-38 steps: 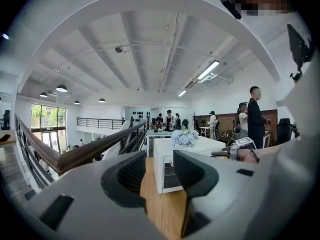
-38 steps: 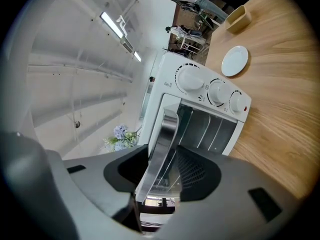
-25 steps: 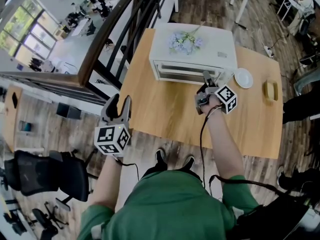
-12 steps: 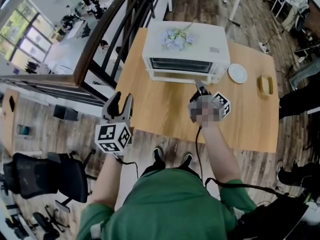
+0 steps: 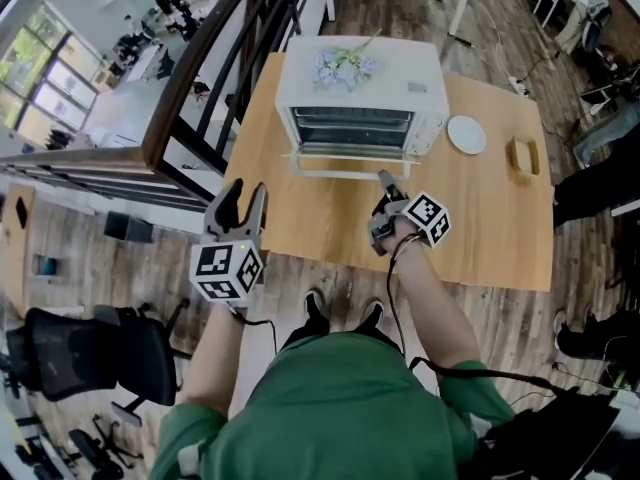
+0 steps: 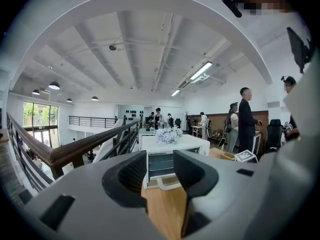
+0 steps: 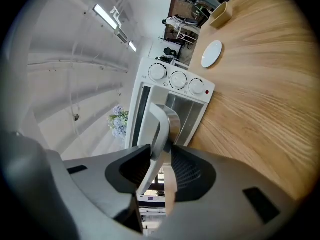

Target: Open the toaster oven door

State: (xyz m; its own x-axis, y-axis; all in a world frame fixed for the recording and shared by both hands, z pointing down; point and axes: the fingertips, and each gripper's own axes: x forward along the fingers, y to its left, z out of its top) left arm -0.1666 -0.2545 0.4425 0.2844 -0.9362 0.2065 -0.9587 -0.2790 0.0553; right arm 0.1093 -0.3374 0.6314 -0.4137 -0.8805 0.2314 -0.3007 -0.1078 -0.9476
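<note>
1. Head view shows the toaster oven (image 5: pixel 400 78) standing at the far side of the wooden table (image 5: pixel 480 238). Its door (image 5: pixel 340 164) is swung well away from the front, and the wire racks inside are exposed.
2. The right gripper (image 5: pixel 385 180) is at the door's right end. In the right gripper view its jaws pinch the pale door handle (image 7: pixel 162 126), which runs straight through the gap with a pad on each side.
3. The opening looks largely done. Whether the door has reached its stop cannot be told from here. What is probably left is to bring it fully down, if it is not there yet, and then let go of the handle.
4. The left gripper (image 5: pixel 243 196) hangs off the table's near left corner with its jaws spread and nothing between them. It takes no part in the pull.
5. The tabletop is light wood grain. A white plate (image 5: pixel 466 134) lies just right of the oven, and a small wooden holder (image 5: pixel 522 154) sits further right. A bunch of pale flowers (image 5: pixel 340 66) lies on the oven's top.
6. The room is an open loft office. A dark railing (image 5: pixel 190 78) runs left of the table, above a lower level. The floor is dark planks, a black office chair (image 5: pixel 90 353) stands at the near left, and people (image 6: pixel 246 116) stand in the background.
</note>
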